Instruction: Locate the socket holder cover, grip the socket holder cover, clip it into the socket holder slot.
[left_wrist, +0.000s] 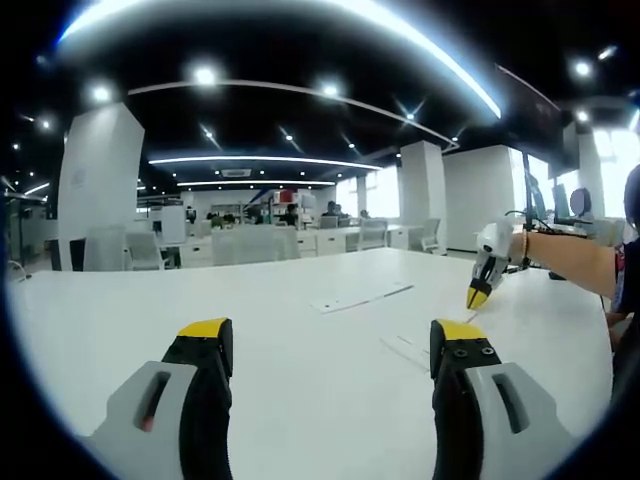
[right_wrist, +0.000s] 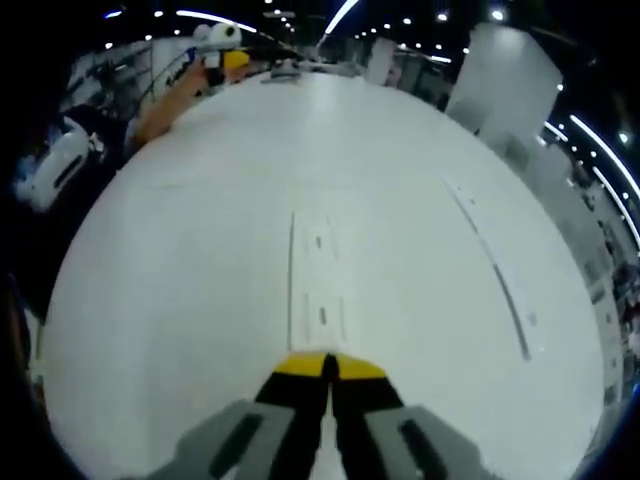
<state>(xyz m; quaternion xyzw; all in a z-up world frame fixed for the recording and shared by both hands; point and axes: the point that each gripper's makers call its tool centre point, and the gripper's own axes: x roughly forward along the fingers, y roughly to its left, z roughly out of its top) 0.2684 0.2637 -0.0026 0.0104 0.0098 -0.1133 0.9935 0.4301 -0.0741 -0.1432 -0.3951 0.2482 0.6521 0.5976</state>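
A short white strip with small slots (right_wrist: 318, 270) lies flat on the white table (right_wrist: 180, 280), running straight away from my right gripper (right_wrist: 328, 365). That gripper's yellow-tipped jaws are pressed together at the strip's near end; I cannot tell whether they pinch it. A longer thin white strip (right_wrist: 490, 265) lies to the right. In the left gripper view, my left gripper (left_wrist: 330, 335) hovers over the table with its jaws wide apart and nothing between them. Two flat white strips (left_wrist: 360, 298) (left_wrist: 410, 350) lie ahead, and the right gripper (left_wrist: 480, 290) points down at the table.
A person's forearm (left_wrist: 570, 262) reaches in from the right, holding the right gripper. The left gripper (right_wrist: 222, 48) and a hand appear at the table's far edge. Office desks and chairs (left_wrist: 250, 245) stand beyond the table, with white pillars (left_wrist: 100, 190).
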